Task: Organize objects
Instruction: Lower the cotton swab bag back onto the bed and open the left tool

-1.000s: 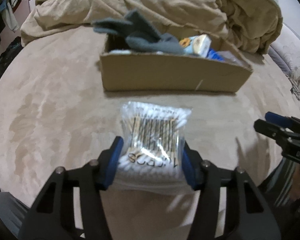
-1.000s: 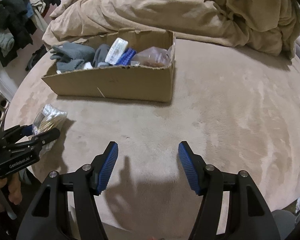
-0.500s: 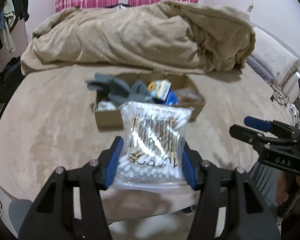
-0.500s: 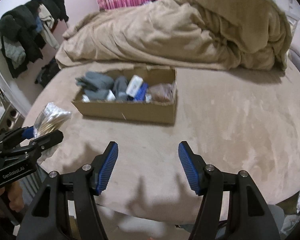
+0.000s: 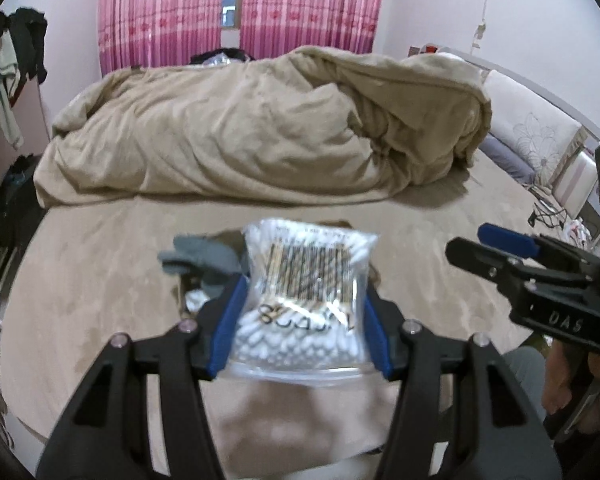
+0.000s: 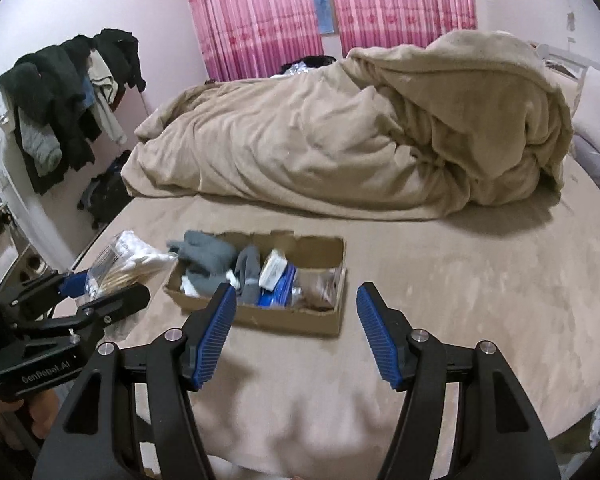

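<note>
Tongs on the left [image 5: 300,328] are squeezing the bag of cotton swabs [image 5: 306,300]; right tongs [image 6: 296,332] are gaping empty; the person should be lowering the bag gently into the box [image 6: 300,320].

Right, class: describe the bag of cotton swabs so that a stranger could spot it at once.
Start at the bed and find the cardboard box. Left of it, the left tool grips a clear bag of cotton swabs, the only item outside the box.
</note>
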The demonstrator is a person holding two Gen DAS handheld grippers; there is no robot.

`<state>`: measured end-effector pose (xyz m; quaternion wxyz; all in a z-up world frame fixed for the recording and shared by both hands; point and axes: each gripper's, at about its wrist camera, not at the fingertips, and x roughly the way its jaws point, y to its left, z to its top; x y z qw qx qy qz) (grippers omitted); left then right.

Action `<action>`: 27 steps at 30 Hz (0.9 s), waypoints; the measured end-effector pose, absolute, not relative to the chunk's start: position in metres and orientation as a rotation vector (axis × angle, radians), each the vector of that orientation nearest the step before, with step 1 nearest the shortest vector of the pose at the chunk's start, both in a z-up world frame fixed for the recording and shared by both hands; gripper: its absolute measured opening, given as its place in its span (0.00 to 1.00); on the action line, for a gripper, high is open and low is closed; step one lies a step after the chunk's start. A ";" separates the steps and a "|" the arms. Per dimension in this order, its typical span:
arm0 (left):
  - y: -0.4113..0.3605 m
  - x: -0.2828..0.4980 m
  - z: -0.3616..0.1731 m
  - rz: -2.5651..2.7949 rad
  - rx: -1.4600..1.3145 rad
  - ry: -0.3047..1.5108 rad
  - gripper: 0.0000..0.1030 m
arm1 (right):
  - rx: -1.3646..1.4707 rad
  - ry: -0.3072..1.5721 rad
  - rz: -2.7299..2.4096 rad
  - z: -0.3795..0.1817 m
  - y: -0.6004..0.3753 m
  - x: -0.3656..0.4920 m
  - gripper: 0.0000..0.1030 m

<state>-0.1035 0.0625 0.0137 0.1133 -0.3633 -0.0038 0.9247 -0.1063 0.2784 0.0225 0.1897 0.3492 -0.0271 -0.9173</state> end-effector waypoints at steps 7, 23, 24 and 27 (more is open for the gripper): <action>0.079 -0.134 0.017 2.695 -1.049 -0.013 0.54 | 0.956 -0.098 -2.592 0.029 0.284 -0.131 0.64; 0.063 -0.156 -0.114 2.619 -1.380 -0.053 0.46 | 1.363 -0.123 -2.517 -0.122 0.312 -0.161 0.64; 0.056 -0.145 -0.126 2.615 -1.423 -0.083 0.47 | 1.369 -0.136 -2.523 -0.124 0.315 -0.157 0.64; 0.043 -0.121 -0.141 2.606 -1.470 -0.143 0.52 | 1.351 -0.114 -2.535 -0.117 0.312 -0.146 0.64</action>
